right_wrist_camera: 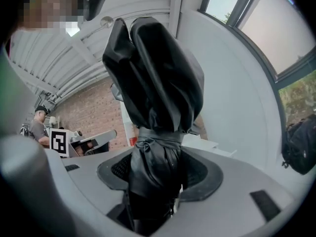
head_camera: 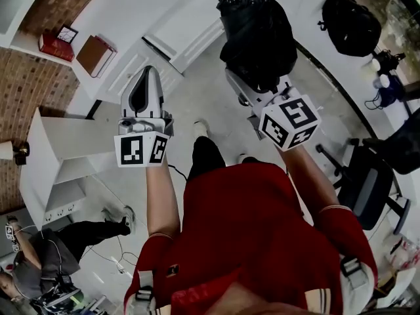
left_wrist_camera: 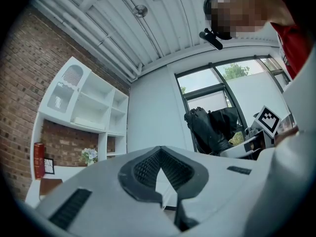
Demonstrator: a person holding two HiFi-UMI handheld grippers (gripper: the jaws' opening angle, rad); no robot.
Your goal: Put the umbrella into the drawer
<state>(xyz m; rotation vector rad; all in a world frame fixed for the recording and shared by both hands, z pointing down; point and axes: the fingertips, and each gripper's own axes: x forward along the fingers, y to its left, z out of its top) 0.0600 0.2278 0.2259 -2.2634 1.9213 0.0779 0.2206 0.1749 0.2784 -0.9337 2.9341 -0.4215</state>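
Note:
A black folded umbrella [head_camera: 252, 31], bound with a strap round its middle, sticks out from my right gripper [head_camera: 254, 87], which is shut on its lower part. In the right gripper view the umbrella [right_wrist_camera: 158, 73] fills the space between the jaws of the right gripper [right_wrist_camera: 158, 159]. My left gripper [head_camera: 149, 71] is held level to the left of it, its tips together and nothing between them. From the left gripper [left_wrist_camera: 159, 154] the umbrella [left_wrist_camera: 210, 130] shows to the right. Ahead on the floor stands a white low cabinet [head_camera: 190, 28] with drawer fronts.
A white shelf unit [head_camera: 59, 149] stands at the left by a brick wall, with a red book [head_camera: 56, 44] and a brown notebook [head_camera: 95, 54] on a white counter. A black backpack [head_camera: 354, 21] and an office chair [head_camera: 367, 176] are at the right. Another person [head_camera: 79, 235] sits at lower left.

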